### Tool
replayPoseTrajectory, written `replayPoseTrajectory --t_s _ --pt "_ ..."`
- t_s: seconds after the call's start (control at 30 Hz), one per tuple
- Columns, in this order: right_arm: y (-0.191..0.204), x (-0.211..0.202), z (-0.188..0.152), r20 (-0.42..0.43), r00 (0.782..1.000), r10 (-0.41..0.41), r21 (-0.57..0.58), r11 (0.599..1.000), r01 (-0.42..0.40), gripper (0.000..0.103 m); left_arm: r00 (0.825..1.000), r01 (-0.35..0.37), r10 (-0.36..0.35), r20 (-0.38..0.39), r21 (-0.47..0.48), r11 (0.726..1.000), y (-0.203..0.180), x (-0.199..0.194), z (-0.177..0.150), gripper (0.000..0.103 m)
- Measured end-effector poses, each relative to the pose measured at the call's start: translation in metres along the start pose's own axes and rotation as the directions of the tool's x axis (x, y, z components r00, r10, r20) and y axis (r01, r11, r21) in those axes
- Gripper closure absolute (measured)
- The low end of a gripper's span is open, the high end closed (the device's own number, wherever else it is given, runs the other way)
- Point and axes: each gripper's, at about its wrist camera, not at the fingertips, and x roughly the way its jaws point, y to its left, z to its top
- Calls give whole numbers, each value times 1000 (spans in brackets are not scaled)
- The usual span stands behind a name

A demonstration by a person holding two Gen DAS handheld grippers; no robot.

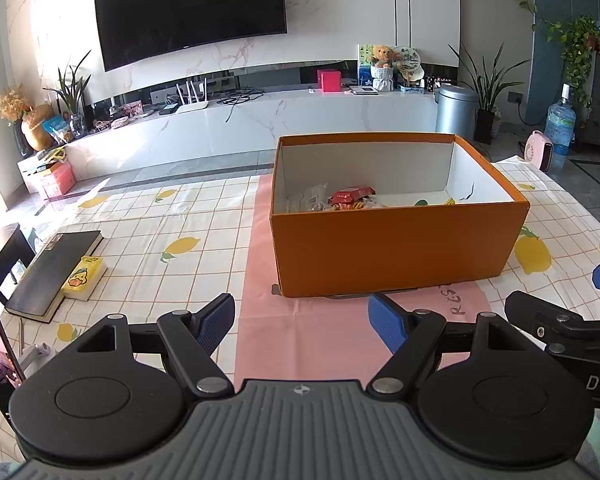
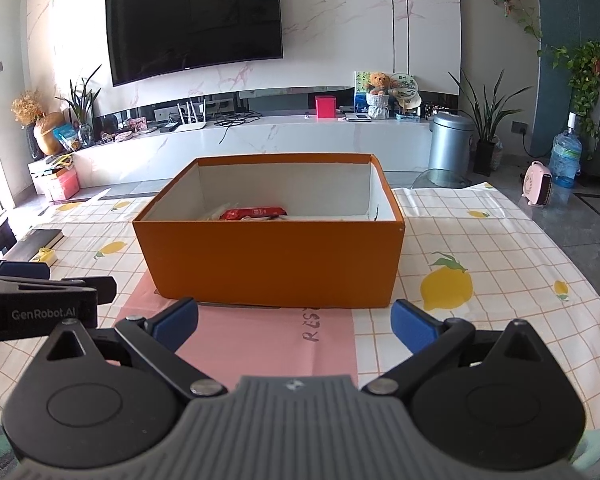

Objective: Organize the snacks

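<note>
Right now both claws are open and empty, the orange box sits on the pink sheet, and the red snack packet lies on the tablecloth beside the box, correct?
Not quite: the red snack packet lies inside the orange box, as the left wrist view shows. The rest holds.

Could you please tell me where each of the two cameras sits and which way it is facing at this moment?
Left wrist: sits on the left gripper, low over the table, facing the orange box and the TV wall; its own open blue fingers show, with the right gripper at the right edge.
Right wrist: sits on the right gripper, facing the same orange box head-on; its own open fingers show, with the left gripper at the left edge.
Shared: the box, the red snack packet inside it, the pink mat, the lemon tablecloth.
</note>
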Motion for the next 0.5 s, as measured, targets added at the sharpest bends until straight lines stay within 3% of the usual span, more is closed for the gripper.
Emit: replayPoseTrajectory --t_s 0.5 --pt "0 1 -2 -9 1000 9 5 1000 -9 4 1000 -10 10 11 17 1000 -2 -4 2 14"
